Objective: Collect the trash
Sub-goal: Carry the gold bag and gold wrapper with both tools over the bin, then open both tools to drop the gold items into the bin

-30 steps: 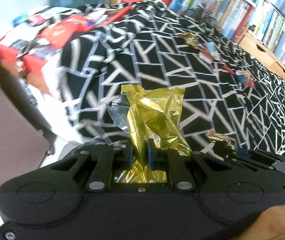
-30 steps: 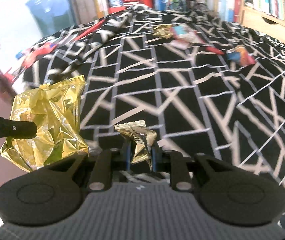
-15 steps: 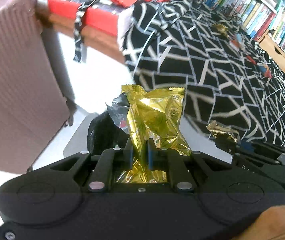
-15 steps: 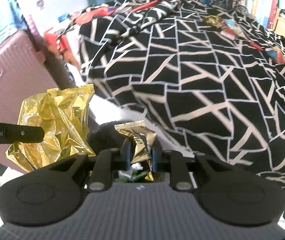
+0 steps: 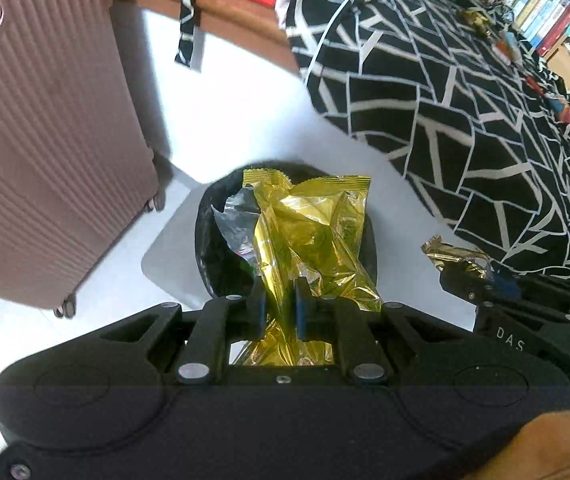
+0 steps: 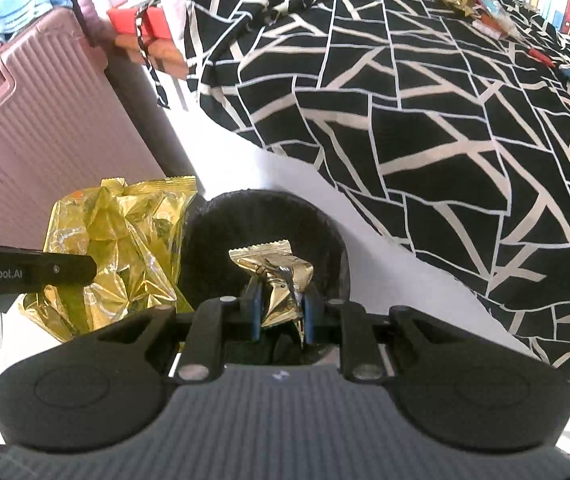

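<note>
At frame centre, the left gripper (image 5: 279,306) is clamped on a large gold foil wrapper (image 5: 313,240) above the black bin (image 5: 209,240). The right gripper (image 6: 281,314) pinches a small gold wrapper (image 6: 275,276) over the same bin's opening, lower centre.

Open floor (image 6: 245,176) between suitcase (image 6: 45,128) and bed (image 6: 445,140) holds the bin (image 6: 325,232).

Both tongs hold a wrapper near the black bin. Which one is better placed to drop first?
Probably the right tongs: their small gold wrapper hangs over the black bin opening, closer than the left.
</note>
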Demonstrator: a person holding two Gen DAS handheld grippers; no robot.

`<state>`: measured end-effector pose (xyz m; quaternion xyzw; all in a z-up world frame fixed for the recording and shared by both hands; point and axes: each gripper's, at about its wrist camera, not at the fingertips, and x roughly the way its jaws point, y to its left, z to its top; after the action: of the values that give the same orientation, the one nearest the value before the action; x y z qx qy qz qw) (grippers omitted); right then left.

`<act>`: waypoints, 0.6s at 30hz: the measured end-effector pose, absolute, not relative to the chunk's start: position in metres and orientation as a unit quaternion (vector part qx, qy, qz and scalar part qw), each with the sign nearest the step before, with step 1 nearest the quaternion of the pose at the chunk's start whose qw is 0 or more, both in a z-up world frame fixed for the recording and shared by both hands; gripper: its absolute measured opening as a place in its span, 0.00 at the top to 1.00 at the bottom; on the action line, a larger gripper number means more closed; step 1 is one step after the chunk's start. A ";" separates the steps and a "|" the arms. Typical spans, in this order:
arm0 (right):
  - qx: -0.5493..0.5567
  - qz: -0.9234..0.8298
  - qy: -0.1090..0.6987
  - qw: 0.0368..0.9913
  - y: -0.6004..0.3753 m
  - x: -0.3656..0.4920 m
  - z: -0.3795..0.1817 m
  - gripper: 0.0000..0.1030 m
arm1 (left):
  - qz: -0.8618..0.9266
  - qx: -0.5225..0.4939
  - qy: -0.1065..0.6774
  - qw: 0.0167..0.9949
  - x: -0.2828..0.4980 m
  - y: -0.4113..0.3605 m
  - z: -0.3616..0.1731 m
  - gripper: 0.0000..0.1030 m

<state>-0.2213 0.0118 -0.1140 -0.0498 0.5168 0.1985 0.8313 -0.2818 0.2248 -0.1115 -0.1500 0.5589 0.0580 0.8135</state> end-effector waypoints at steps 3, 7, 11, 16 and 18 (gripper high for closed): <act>-0.047 0.198 0.518 0.831 0.012 -0.219 -0.120 0.76 | 0.053 -0.139 0.563 0.813 -0.279 0.221 -0.120 0.88; -0.051 0.202 0.518 0.829 0.017 -0.213 -0.128 0.76 | 0.053 -0.130 0.568 0.811 -0.271 0.218 -0.131 0.88; -0.052 0.201 0.521 0.828 0.023 -0.204 -0.136 0.76 | 0.054 -0.130 0.577 0.804 -0.261 0.219 -0.143 0.88; -0.050 0.202 0.523 0.826 0.026 -0.193 -0.141 0.72 | 0.054 -0.124 0.583 0.801 -0.247 0.220 -0.152 0.85; -0.050 0.202 0.524 0.826 0.027 -0.189 -0.143 0.67 | 0.058 -0.124 0.581 0.802 -0.242 0.222 -0.154 0.83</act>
<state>-0.1885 0.0270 -0.1433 -0.0503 0.5242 0.2015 0.8258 -0.2417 0.2215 -0.1538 -0.1243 0.5808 0.0582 0.8024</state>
